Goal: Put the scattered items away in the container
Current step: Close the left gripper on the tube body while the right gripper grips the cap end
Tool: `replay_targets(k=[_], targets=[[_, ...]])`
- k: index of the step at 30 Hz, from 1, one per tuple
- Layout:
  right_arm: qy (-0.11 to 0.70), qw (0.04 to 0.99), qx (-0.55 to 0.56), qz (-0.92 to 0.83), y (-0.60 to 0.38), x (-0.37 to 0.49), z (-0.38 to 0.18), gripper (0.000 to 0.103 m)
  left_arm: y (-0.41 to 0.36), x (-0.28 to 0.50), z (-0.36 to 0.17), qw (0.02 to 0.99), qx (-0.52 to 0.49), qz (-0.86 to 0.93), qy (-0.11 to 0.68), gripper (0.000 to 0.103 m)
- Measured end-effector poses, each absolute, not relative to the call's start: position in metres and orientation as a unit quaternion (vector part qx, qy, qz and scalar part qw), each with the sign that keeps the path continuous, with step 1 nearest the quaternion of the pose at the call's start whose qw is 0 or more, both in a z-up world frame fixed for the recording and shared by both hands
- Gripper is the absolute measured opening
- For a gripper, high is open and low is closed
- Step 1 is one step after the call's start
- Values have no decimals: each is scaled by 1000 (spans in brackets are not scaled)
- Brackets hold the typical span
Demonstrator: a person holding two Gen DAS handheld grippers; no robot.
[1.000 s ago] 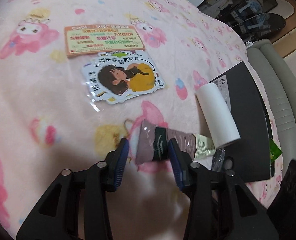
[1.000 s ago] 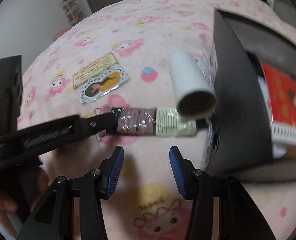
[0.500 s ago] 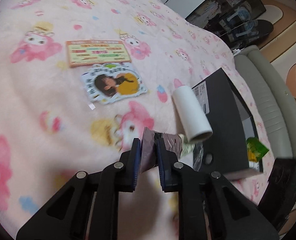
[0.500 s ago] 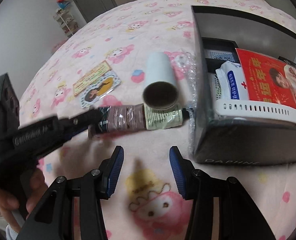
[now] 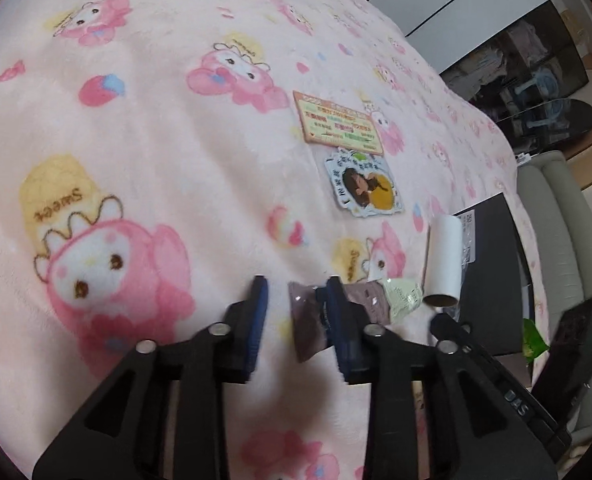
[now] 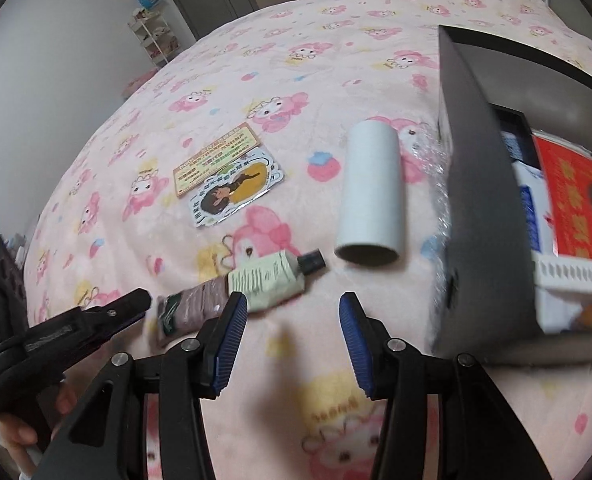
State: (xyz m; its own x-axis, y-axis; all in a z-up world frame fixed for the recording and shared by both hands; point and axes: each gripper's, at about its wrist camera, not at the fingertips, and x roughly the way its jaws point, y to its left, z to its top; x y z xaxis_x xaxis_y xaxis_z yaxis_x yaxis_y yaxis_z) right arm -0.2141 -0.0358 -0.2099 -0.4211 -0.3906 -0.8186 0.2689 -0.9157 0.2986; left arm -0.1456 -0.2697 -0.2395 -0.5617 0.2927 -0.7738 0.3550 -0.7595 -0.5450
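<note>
Pink blanket (image 5: 144,92), both grippers low: left gripper (image 5: 296,312) jaws apart around tube (image 6: 232,292), right gripper (image 6: 292,344) wide, empty.

Black tool (image 6: 292,344), ribbed blue pads (image 6: 232,340), silver screws

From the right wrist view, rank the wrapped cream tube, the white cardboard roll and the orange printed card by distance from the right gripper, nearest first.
1. The wrapped cream tube: nearest, lying by the left finger of the right gripper.
2. The white cardboard roll: farther, ahead and slightly right, beside the dark box.
3. The orange printed card: farthest, ahead to the left on the pink blanket.
</note>
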Motion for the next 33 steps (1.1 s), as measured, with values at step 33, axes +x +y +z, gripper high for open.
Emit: replay_targets(k=[33], targets=[[-69,233,524,-816,-47,-237,-216,32,-265,-132,-251,9,508,-785,355,35]])
